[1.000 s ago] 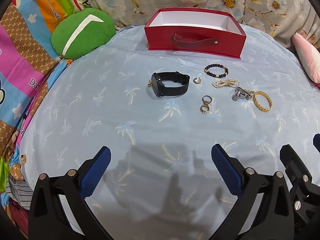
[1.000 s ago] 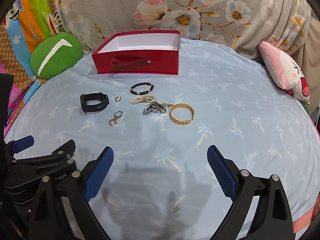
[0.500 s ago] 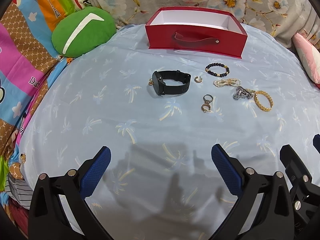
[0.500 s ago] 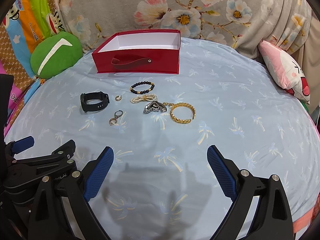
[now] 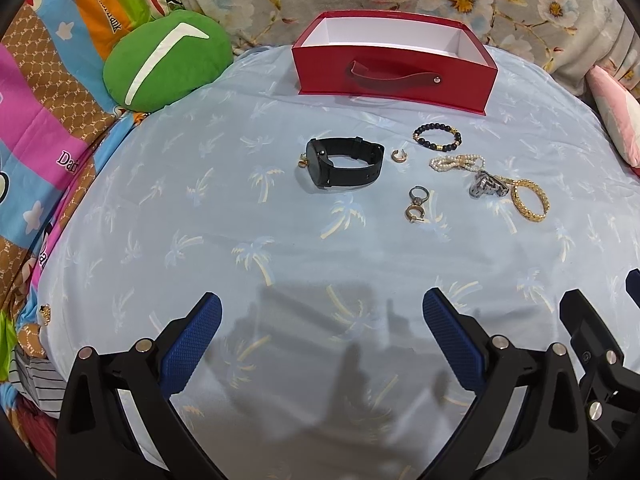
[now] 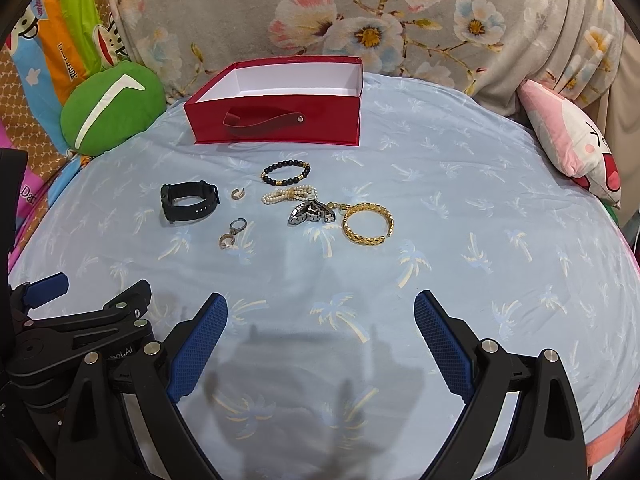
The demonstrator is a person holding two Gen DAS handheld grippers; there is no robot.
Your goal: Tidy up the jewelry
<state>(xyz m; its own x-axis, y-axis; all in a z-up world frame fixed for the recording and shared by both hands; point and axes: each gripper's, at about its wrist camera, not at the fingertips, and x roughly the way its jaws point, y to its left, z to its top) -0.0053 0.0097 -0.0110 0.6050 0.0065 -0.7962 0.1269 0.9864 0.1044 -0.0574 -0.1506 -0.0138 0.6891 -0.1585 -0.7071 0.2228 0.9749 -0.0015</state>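
Both grippers, left (image 5: 322,334) and right (image 6: 320,334), hover with fingers spread wide and empty. From left to right on the blue sheet (image 6: 460,248) lie a black watch (image 6: 189,202), rings (image 6: 233,232), bead bracelets (image 6: 286,173) and a gold bangle (image 6: 368,224), near the open red box (image 6: 276,122).

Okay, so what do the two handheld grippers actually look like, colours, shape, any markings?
Both match: the left gripper and right gripper each have two black angular plastic fingers with silver round screws, tipped by blue pads with a fine cross-hatched texture. White lettering shows on the left gripper's body, only partly readable. No cables, hands or sleeves are visible.
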